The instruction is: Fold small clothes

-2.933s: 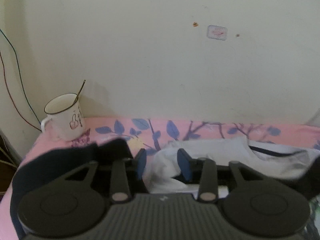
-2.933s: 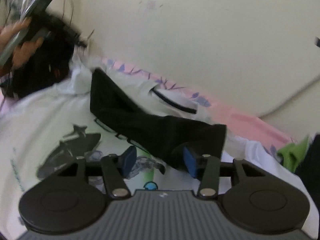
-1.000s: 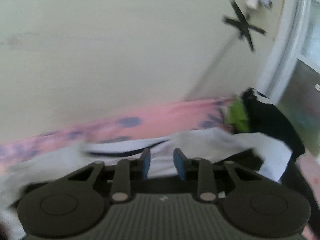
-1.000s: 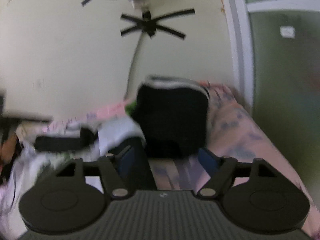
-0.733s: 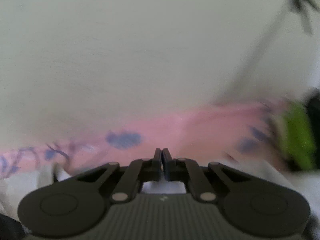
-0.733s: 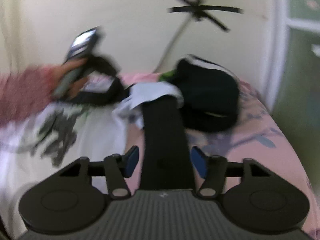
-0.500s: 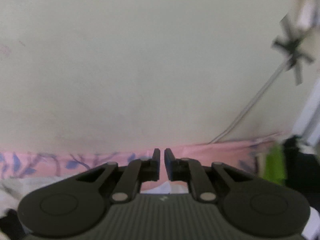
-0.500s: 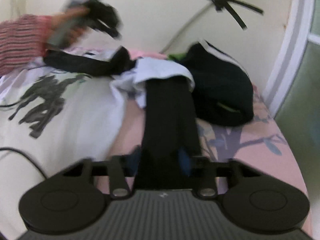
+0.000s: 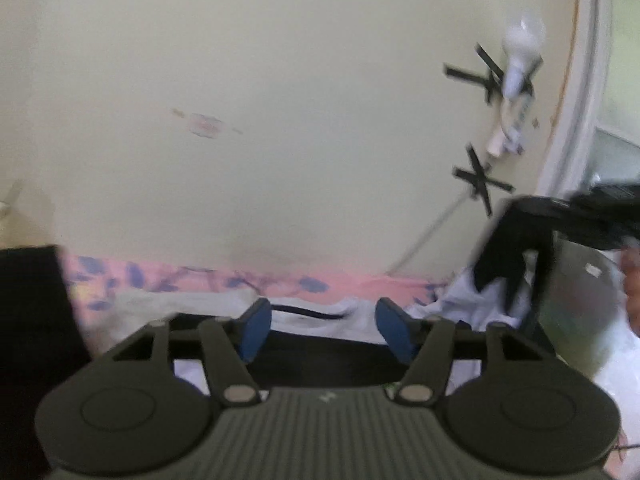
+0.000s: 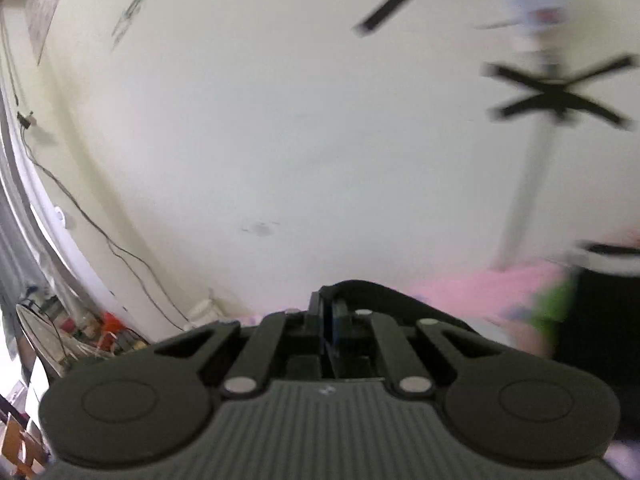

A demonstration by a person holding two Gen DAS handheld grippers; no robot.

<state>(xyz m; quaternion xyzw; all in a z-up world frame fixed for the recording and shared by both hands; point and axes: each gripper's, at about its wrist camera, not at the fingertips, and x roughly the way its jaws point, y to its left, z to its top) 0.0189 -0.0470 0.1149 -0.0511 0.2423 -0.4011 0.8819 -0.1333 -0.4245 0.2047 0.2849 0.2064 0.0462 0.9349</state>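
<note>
In the left wrist view my left gripper [image 9: 324,328] is opening, its blue pads [image 9: 254,330] well apart and pressing on nothing. A dark cloth [image 9: 320,360] lies low under the gap, on a white garment [image 9: 304,322]. At the right edge my right gripper [image 9: 600,220] hangs in the air with a black garment [image 9: 516,256] dangling from it. In the right wrist view my right gripper [image 10: 330,312] is shut on that black garment [image 10: 372,292], which drapes over its right finger. It points at the bare wall.
A pink flowered sheet [image 9: 360,284] runs along the cream wall. More black cloth [image 9: 28,320] fills the left edge. A green cloth [image 10: 554,312] and a black pile [image 10: 600,320] lie at the right. Cables and clutter [image 10: 80,332] sit at the far left.
My left gripper has swung left and spread its closed jaws. My right gripper has closed on the black garment, lifted it off the bed and tipped up toward the wall.
</note>
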